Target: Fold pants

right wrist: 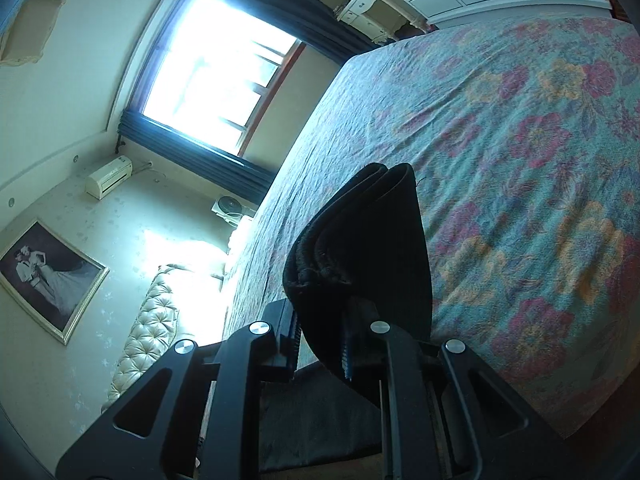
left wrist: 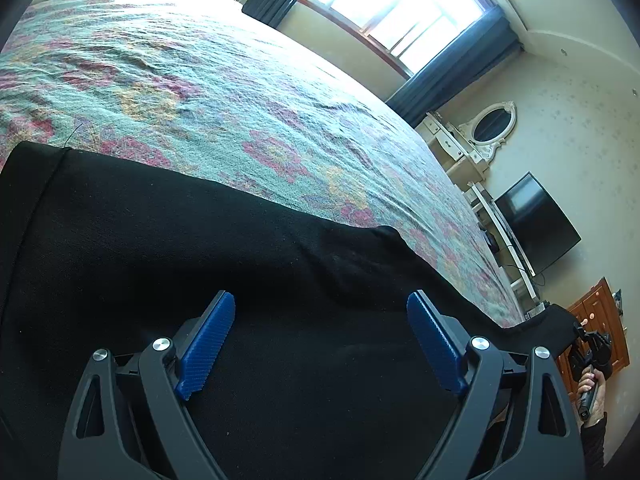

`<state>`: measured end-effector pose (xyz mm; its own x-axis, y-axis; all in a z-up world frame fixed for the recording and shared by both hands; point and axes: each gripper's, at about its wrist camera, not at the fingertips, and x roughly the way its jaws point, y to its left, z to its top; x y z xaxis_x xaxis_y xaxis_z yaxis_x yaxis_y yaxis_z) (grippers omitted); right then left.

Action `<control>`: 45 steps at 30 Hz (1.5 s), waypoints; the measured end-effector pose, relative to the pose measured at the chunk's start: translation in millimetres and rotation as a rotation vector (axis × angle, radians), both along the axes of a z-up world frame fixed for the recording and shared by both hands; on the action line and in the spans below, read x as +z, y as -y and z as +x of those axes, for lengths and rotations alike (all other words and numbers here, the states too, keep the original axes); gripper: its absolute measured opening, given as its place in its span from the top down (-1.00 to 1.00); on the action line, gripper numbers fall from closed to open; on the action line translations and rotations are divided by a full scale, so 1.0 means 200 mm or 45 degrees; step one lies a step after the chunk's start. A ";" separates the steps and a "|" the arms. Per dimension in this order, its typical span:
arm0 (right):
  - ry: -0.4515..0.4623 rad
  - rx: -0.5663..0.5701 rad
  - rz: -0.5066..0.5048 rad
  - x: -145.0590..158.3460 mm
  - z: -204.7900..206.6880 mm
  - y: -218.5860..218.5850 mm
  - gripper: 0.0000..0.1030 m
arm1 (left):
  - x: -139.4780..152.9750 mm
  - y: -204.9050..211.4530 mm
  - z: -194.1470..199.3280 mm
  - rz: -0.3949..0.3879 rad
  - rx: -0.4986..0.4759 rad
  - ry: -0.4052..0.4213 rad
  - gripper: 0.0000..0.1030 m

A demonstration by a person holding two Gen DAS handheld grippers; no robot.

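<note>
Daylight is being admitted through the window (left wrist: 396,12), which is being overexposed to white in both views. The bedspread (left wrist: 208,92) is being washed out near it. Black pants (left wrist: 200,240) are being rendered detail-free. Edges are being bent and vignetted by fisheye distortion.

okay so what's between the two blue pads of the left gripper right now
Only the black pants, seen in the left wrist view. The left gripper stands open above the cloth, its blue pads wide apart and not pinching it.
</note>
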<state>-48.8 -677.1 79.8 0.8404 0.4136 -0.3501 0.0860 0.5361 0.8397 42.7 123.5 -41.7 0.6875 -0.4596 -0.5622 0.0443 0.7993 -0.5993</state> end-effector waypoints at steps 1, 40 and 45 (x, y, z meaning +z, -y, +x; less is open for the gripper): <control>0.011 0.023 -0.018 0.03 0.02 -0.04 0.70 | 0.00 0.00 0.00 0.001 0.000 0.002 -0.68; -0.132 0.744 -0.838 -0.27 0.22 -1.80 0.70 | -0.01 -0.04 0.00 -0.034 0.000 0.022 -0.69; -0.140 0.803 -1.067 -0.34 0.15 -1.93 0.66 | 0.00 -0.04 0.00 -0.034 -0.001 0.022 -0.69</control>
